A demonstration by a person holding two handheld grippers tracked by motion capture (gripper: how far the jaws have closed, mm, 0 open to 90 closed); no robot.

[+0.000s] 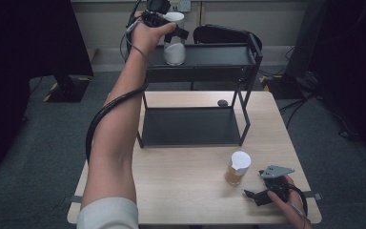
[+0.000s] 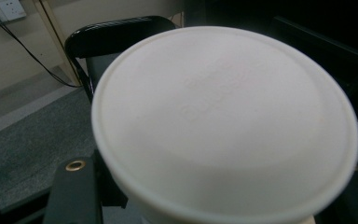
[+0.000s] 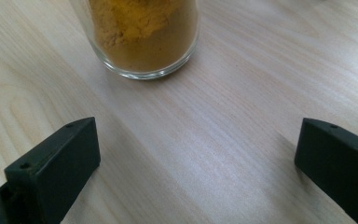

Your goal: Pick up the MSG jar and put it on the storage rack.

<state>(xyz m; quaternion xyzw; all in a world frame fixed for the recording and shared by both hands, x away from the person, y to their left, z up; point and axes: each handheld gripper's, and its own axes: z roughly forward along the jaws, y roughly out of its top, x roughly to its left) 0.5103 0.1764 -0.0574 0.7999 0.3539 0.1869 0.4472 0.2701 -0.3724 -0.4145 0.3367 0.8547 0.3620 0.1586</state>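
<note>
A pale wooden table [image 1: 190, 200] is seen across the lower middle of the high view, with a black two-tier metal shelf rack [image 1: 198, 90] standing on its far half. Behind the rack, at the upper centre of the frame, part of a black chair [image 1: 221, 33] is visible. A bare forearm with a white sleeve is stretched from the lower left up to the rack's upper shelf, at the top centre. There a clear jar with a white lid [image 1: 174, 40], partly filled with white powder, is held upright by the left claw [image 1: 164, 21], which is closed around it near the lid; in the left gripper view the white lid [image 2: 223, 121] lies close beneath the camera. At the lower right, a smaller glass jar of orange-brown powder [image 1: 237, 168], white-lidded, stands on the table. Just beside it, further right, the right claw [image 1: 255, 194] is held wide apart and empty, with the jar's base [image 3: 144, 42] seen ahead of its jaws.
</note>
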